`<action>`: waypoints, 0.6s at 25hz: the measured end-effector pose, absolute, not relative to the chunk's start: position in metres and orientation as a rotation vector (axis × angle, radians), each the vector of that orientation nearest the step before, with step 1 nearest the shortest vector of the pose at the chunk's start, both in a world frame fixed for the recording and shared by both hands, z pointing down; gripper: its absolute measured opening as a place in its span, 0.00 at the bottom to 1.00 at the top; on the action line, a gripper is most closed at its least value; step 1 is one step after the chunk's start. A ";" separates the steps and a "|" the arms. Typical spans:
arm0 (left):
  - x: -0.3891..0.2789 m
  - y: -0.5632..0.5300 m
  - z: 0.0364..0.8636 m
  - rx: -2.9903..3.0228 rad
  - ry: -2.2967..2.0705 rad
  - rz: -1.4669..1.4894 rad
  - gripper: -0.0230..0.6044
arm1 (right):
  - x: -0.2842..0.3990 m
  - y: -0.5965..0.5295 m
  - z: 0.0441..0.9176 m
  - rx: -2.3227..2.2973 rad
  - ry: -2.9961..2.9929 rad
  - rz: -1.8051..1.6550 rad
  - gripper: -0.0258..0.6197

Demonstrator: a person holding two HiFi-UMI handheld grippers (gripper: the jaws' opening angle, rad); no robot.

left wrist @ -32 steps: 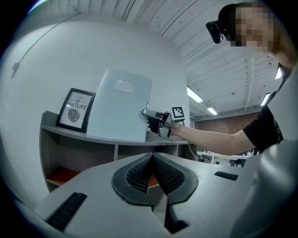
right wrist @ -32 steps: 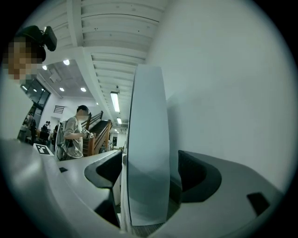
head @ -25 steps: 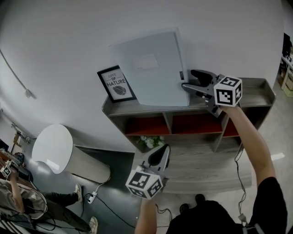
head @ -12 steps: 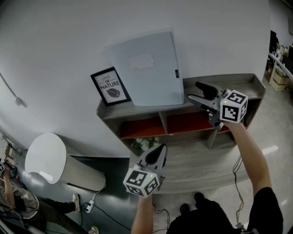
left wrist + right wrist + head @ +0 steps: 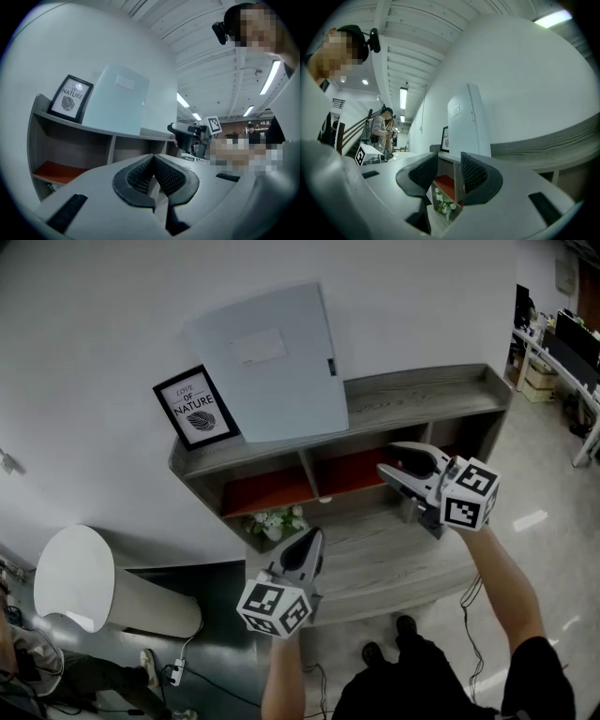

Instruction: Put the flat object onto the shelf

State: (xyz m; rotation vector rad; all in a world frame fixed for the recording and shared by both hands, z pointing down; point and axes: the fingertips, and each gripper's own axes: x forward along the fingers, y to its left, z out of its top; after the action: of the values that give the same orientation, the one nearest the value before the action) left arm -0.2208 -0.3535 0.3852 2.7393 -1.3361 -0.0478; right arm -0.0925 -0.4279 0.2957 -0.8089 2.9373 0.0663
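The flat object, a pale grey-blue folder (image 5: 270, 362), stands on the grey wooden shelf's top board (image 5: 422, 395) and leans against the white wall. It also shows in the left gripper view (image 5: 117, 103) and the right gripper view (image 5: 466, 122). My right gripper (image 5: 398, 470) hangs below and to the right of it, in front of the shelf's compartments. Its jaws are closing with nothing between them (image 5: 449, 161). My left gripper (image 5: 305, 554) is lower, in front of the shelf, its jaws shut and empty (image 5: 153, 157).
A black-framed print (image 5: 195, 407) leans on the wall left of the folder. The shelf has red-backed compartments (image 5: 267, 491) and white flowers (image 5: 272, 519) lower down. A white cylinder (image 5: 84, 577) stands at the left. A person (image 5: 382, 129) stands far off.
My right gripper has come away from the folder's right edge, down and toward me, and its jaws have narrowed. The folder stays leaning on the wall. The left gripper has hardly moved.
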 end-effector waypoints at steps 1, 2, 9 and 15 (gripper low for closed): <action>-0.219 -0.353 0.387 2.739 -1.322 -0.052 0.06 | -0.091 -0.421 0.302 -0.823 2.942 0.063 0.27; -0.217 -0.352 0.389 2.739 -1.309 -0.057 0.06 | -0.090 -0.415 0.307 -0.838 2.944 0.059 0.25; -0.198 -0.341 0.391 2.766 -1.261 -0.076 0.06 | -0.079 -0.374 0.327 -0.941 2.933 0.062 0.14; -0.180 -0.322 0.387 2.781 -1.260 -0.086 0.06 | -0.064 -0.343 0.346 -1.007 2.942 0.075 0.06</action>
State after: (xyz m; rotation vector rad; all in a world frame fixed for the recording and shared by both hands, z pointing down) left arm -0.1799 -0.3220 0.3874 2.7805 -1.2596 -0.0865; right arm -0.0644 -0.3432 0.3462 -1.0070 2.9425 0.0748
